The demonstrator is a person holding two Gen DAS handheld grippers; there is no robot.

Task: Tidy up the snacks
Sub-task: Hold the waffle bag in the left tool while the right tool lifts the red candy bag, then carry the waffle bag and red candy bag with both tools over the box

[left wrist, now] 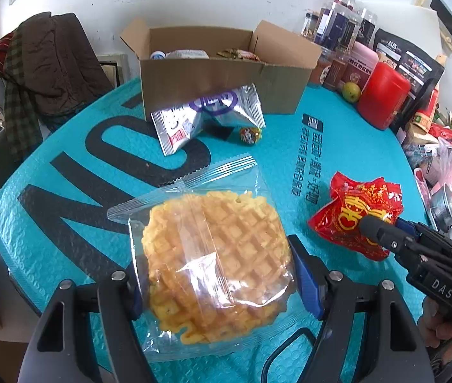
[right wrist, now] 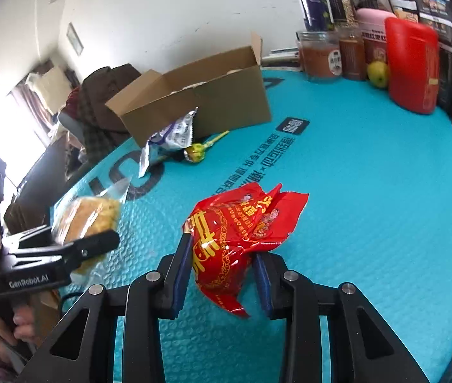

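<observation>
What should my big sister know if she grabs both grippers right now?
Left gripper: fingers closed on the wrapped waffle.
Right gripper: fingers around the red snack bag; whether it is gripped firmly cannot be told.
On the teal mat: silver packet and lollipop, beside the cardboard box.
Done: some snacks already in the box.
Left: box the waffle, red bag, packet and lollipop.
</observation>
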